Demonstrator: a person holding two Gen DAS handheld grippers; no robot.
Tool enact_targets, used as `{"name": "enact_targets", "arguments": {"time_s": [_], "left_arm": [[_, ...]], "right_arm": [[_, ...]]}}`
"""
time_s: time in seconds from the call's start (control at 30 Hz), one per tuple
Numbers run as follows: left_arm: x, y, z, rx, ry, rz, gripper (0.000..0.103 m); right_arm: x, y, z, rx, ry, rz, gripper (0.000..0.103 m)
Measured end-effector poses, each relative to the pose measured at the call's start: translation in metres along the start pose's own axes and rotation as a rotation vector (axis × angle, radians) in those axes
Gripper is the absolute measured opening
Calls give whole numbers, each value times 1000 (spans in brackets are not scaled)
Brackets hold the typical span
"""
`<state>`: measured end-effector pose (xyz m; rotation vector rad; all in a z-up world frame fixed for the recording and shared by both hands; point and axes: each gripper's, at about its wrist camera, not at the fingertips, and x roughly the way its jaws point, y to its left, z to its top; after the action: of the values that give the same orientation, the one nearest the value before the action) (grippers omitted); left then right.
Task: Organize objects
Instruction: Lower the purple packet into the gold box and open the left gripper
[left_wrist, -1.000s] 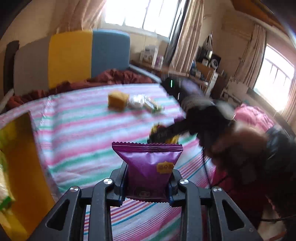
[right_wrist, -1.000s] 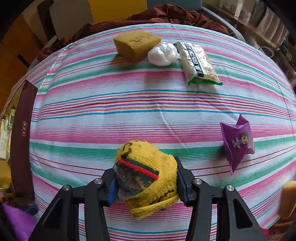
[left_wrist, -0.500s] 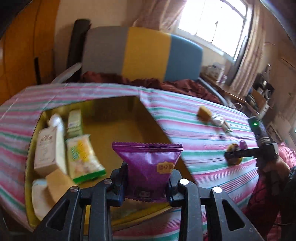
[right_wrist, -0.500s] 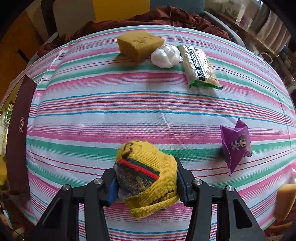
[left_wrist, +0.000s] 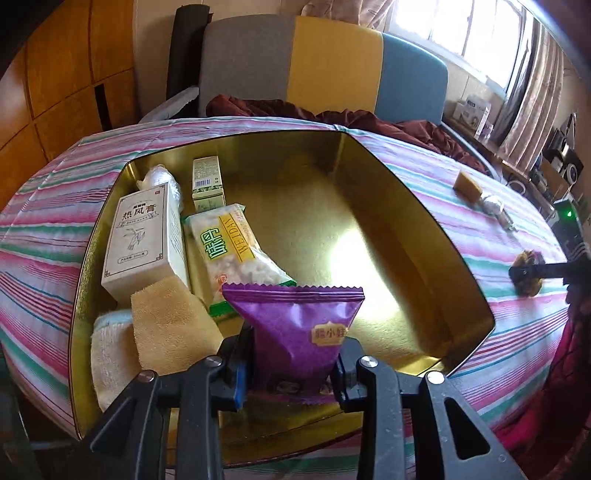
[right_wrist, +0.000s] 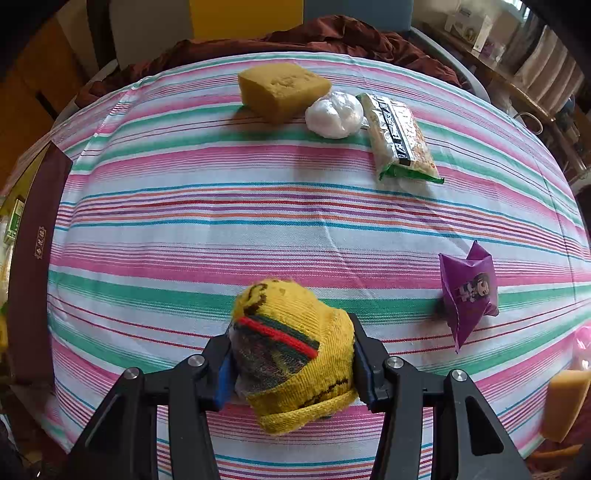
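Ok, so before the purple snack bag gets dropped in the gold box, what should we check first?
1. Purple foil snack packet between the left gripper pads: ok, jaws opening.
2. Packet above the gold-lined box, not the striped tablecloth: ok.
3. Bare box floor right of the green-and-white snack pack: ok.
4. Tan sponge near the drop spot: cannot tell if it is in the way.
5. Right gripper shut on the yellow knitted sock: ok.

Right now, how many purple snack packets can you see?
2: one purple packet between the left gripper's opening jaws above the gold box; another packet lying on the striped cloth.
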<state>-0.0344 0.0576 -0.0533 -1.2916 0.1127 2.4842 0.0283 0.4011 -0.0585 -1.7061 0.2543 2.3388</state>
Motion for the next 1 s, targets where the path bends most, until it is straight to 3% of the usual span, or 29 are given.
{"name": "enact_targets", "arguments": {"time_s": [0.13,0.47,1.0], "left_arm": [[0,-1,-4,16,1,-1,39],[-7,2,-5,-10,-18,20,39],[-53,16,4,-38,-145,72,39]], "right_arm": [[2,2,1,1,0,3,53],[6,-3,4,-4,-1,-1,52],[5,-2,14,-13,-21,18,48]]}}
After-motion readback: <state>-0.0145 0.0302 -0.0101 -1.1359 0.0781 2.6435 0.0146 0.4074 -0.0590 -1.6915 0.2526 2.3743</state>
